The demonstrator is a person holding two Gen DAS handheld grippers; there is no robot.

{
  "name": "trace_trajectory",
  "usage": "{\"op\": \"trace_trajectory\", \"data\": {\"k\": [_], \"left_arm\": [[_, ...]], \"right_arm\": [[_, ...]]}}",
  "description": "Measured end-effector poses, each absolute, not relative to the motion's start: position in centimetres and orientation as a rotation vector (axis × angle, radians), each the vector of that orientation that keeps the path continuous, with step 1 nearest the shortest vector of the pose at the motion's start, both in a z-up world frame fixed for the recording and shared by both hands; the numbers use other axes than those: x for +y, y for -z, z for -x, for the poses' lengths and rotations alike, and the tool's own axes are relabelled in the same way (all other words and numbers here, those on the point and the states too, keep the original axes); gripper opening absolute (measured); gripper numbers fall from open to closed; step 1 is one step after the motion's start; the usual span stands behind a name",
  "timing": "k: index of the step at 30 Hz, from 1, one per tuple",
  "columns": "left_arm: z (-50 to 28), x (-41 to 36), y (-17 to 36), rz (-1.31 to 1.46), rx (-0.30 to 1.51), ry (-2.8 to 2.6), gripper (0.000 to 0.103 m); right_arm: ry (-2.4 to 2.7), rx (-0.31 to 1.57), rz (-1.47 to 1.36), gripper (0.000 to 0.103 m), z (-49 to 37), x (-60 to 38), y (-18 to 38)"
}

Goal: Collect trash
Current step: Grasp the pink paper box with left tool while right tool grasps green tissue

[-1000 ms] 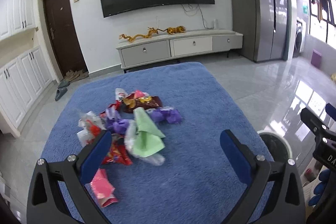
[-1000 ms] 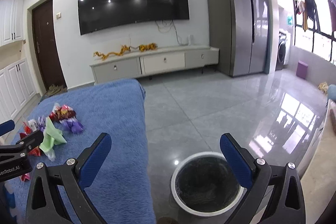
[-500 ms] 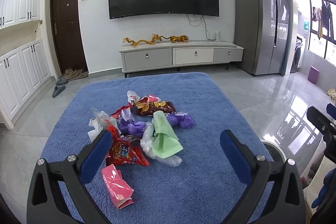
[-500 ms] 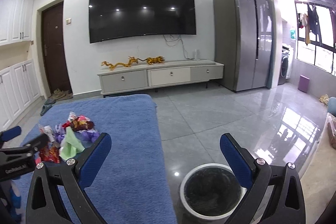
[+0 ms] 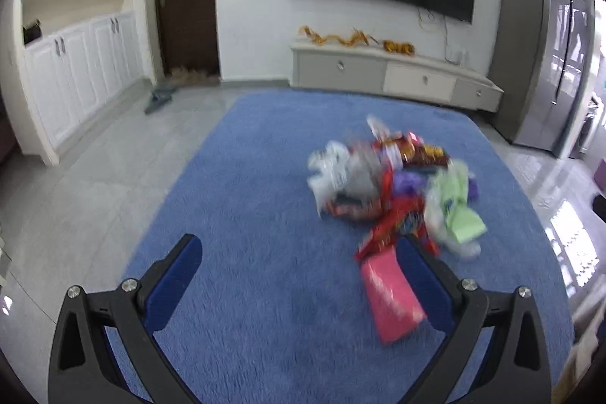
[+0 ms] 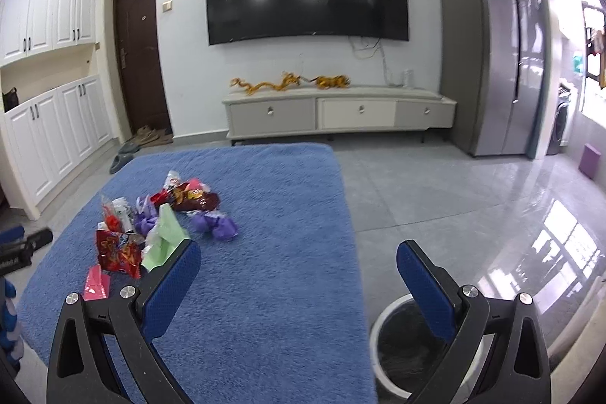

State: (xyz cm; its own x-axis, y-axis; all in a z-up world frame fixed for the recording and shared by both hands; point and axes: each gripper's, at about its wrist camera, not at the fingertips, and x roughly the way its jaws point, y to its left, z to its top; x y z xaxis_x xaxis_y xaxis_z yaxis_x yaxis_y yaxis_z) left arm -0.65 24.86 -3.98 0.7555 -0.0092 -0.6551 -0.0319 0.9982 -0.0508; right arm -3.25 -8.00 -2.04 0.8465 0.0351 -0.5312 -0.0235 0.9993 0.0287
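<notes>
A pile of crumpled wrappers lies on a blue rug; this view is motion-blurred. A pink packet lies just inside the right finger of my left gripper, which is open and holds nothing. In the right wrist view the same pile shows a red snack bag, a green wrapper, purple wrappers and the pink packet. My right gripper hovers open over the rug. A round white-rimmed bin stands on the floor under its right finger.
A TV cabinet and wall TV stand beyond the rug, a tall grey fridge at the right. White cupboards, a dark door and slippers lie to the left. Glossy tiles surround the rug.
The left wrist view has swung left and closer, so the pile now sits toward its right finger. The right wrist view has shifted left over the rug. Both grippers stay open.
</notes>
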Motion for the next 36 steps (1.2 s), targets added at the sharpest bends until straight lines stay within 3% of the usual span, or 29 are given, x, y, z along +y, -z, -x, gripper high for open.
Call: {"op": "trace_trajectory", "data": {"k": [3,5,9,17,22,23,25,36], "left_arm": [[0.5,23.4,5.9,0.077,0.785,0.093,0.099],[-0.3,22.0,7.4,0.092,0.838,0.147,0.089],[-2.0,20.1,8.8,0.115,0.906,0.173,0.08],[-2.4,19.3,10.7,0.115,0.968,0.198,0.048],[-1.6,19.1,10.5,0.119,0.95,0.228,0.032],[-1.4,19.1,10.5,0.12,0.949,0.232,0.031],[-0.7,19.5,10.2,0.126,0.935,0.234,0.03],[1.9,19.2,5.5,0.124,0.83,0.273,0.029]], "right_arm": [[-0.087,0.587,-0.026,0.102,2.3,-7.2,2.7],[-0.15,0.615,-0.037,0.098,1.4,-6.4,3.2],[-0.268,0.681,-0.072,0.091,-1.0,-4.7,4.3],[-0.447,0.797,-0.107,0.087,-6.8,0.0,6.9],[-0.48,0.861,-0.119,0.067,-9.9,2.2,9.1],[-0.479,0.875,-0.12,0.063,-10.3,2.3,9.5],[-0.484,0.905,-0.145,0.035,-10.7,2.0,10.2],[-0.553,0.813,-0.264,0.03,-5.7,-2.8,7.2]]}}
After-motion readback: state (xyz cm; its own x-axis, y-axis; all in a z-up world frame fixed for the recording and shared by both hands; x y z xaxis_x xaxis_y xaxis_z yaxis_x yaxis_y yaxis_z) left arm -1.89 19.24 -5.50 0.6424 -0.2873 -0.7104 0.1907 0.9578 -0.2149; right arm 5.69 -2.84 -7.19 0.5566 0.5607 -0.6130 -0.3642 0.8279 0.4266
